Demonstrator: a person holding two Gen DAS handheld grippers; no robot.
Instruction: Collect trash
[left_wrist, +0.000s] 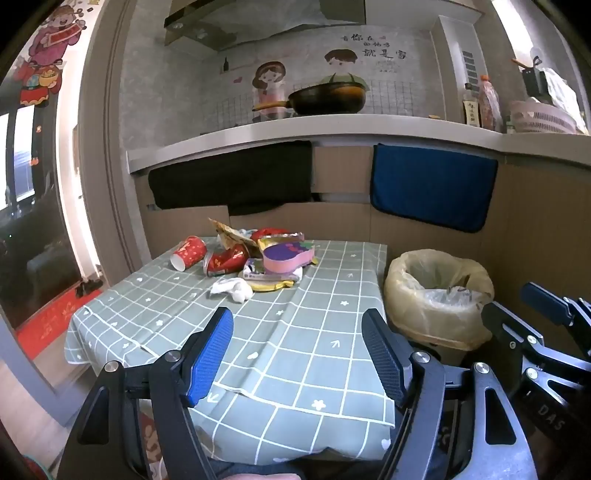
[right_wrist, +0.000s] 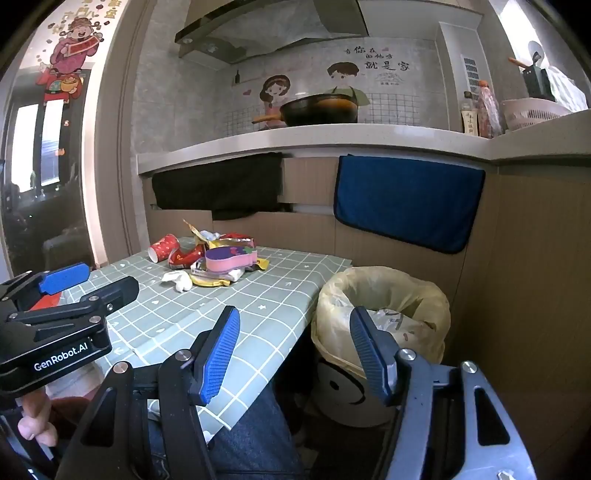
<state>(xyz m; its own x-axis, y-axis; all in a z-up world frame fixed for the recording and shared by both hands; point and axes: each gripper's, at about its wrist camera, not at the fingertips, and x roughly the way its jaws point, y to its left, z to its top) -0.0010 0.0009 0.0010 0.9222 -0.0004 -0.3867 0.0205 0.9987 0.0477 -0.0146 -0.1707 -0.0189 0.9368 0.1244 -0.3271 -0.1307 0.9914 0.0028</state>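
Observation:
A pile of trash lies at the far end of the small table (left_wrist: 295, 332): a red paper cup (left_wrist: 188, 253) on its side, a crushed red can (left_wrist: 226, 261), a pink and purple box (left_wrist: 287, 256), snack wrappers (left_wrist: 232, 232) and a crumpled white tissue (left_wrist: 232, 288). The pile also shows in the right wrist view, with the cup (right_wrist: 162, 247), box (right_wrist: 229, 258) and tissue (right_wrist: 179, 279). A bin with a yellow liner (left_wrist: 437, 291) (right_wrist: 384, 306) stands right of the table. My left gripper (left_wrist: 297, 347) is open and empty over the near table. My right gripper (right_wrist: 295, 343) is open and empty near the bin.
The table has a green checked cloth (right_wrist: 258, 295). Behind it is a kitchen counter (left_wrist: 332, 129) with a wok (left_wrist: 327, 98), bottles and a basket. A blue towel (left_wrist: 432, 186) and a black cloth (left_wrist: 232, 177) hang from the counter. A glass door is at left.

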